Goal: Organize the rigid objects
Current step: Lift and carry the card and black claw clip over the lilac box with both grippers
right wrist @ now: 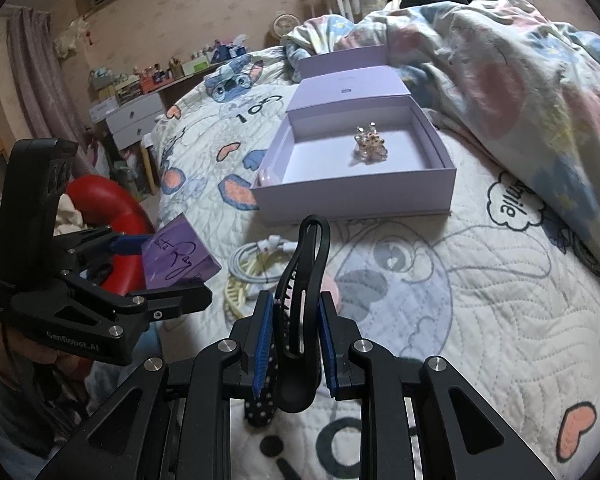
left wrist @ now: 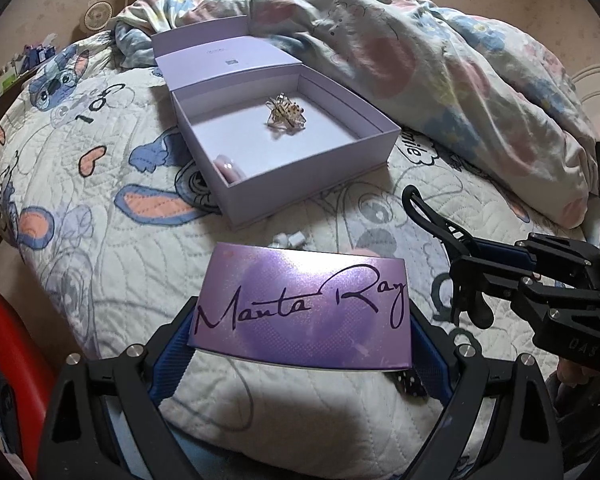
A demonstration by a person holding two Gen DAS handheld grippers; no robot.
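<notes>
While the left hand-held gripper (left wrist: 300, 344) clamps a purple "Manta Ray" card box (left wrist: 304, 312) by its sides, the right hand-held gripper (right wrist: 294, 336) is closed on a black hair clip (right wrist: 304, 280), both above the quilted bed (right wrist: 480, 300). Farther off, an open lilac box (left wrist: 284, 152) holds a sparkly hair claw (left wrist: 286, 116) and a pink item (left wrist: 230, 170) in its near corner; its lid (left wrist: 228, 60) lies folded back.

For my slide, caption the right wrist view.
Right tool grips a black hair clip near an open lilac box.
</notes>
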